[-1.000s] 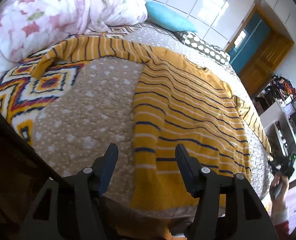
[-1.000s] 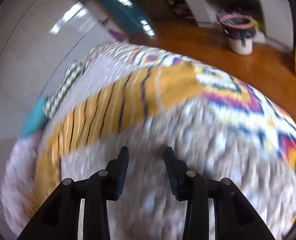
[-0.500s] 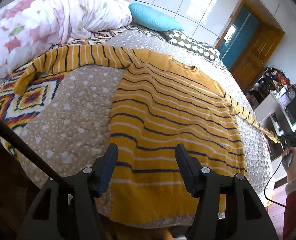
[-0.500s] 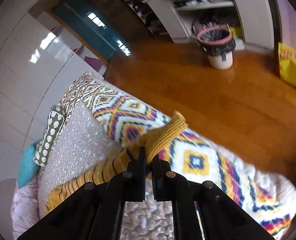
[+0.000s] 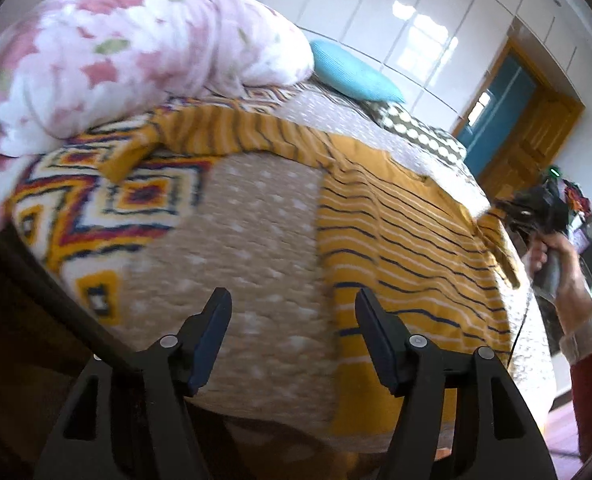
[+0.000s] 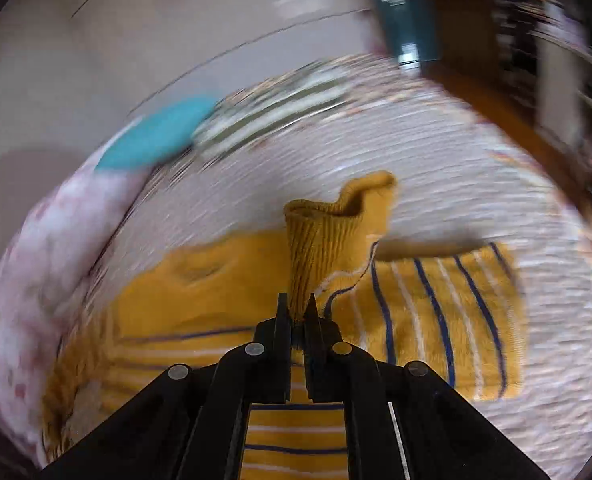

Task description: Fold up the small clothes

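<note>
A yellow striped sweater (image 5: 400, 240) lies spread flat on the bed, its left sleeve (image 5: 232, 132) stretched toward the floral duvet. My left gripper (image 5: 292, 312) is open and empty, low over the quilt just left of the sweater's hem. My right gripper (image 6: 298, 308) is shut on the ribbed cuff of the right sleeve (image 6: 324, 232) and holds it up over the sweater's body (image 6: 200, 300). That gripper and the hand holding it also show in the left wrist view (image 5: 536, 208), at the sweater's right side.
A beige dotted quilt (image 5: 256, 232) with a patterned border (image 5: 96, 208) covers the bed. A pink floral duvet (image 5: 116, 52), a teal pillow (image 5: 352, 76) and a dotted pillow (image 5: 416, 128) lie at the head. A wooden door (image 5: 528, 128) stands beyond. The bed's dark frame (image 5: 36, 300) lies lower left.
My right gripper closed on the sleeve cuff and has swung it from the bed's edge inward over the sweater. My left gripper shifted left and lower, still open.
</note>
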Action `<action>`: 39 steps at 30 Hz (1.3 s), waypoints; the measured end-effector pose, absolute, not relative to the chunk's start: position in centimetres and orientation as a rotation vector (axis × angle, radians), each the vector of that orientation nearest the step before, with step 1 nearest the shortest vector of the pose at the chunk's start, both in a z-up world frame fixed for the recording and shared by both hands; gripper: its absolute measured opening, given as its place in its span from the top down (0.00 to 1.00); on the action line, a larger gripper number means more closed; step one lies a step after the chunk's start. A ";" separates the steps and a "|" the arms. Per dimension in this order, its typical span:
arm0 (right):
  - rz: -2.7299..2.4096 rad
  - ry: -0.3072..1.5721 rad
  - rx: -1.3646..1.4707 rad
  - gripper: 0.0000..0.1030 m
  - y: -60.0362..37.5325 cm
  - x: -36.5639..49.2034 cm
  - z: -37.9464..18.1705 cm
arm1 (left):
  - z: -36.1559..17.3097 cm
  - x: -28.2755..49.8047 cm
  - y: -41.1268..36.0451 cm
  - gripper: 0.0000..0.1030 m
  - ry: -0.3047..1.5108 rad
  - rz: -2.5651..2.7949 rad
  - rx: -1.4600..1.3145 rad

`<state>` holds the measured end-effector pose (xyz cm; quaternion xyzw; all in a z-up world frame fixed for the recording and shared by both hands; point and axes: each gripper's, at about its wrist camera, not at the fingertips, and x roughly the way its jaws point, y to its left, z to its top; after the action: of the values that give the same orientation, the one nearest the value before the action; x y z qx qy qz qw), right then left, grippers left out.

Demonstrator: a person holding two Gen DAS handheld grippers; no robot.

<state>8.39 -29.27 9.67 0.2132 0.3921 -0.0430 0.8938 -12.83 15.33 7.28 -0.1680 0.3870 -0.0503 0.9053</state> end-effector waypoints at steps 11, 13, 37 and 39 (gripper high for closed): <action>0.124 0.996 0.144 0.94 -7.5 15.7 2.2 | 5.9 -14.6 20.9 0.39 0.766 -0.057 -0.383; 0.108 1.007 0.038 0.90 -5.6 15.9 1.7 | 5.5 -14.7 21.5 0.38 0.763 -0.049 -0.395; 0.709 1.063 0.037 0.47 19.3 9.4 4.2 | 4.1 -16.7 27.6 0.37 0.746 0.030 -0.574; 0.709 1.092 0.076 0.43 20.9 9.9 3.3 | 4.0 -16.7 27.8 0.37 0.749 0.034 -0.579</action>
<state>9.87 20.94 3.25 0.0355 0.5082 0.3298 0.7948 -16.72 27.77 4.03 -0.2788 0.3607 0.0162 0.8899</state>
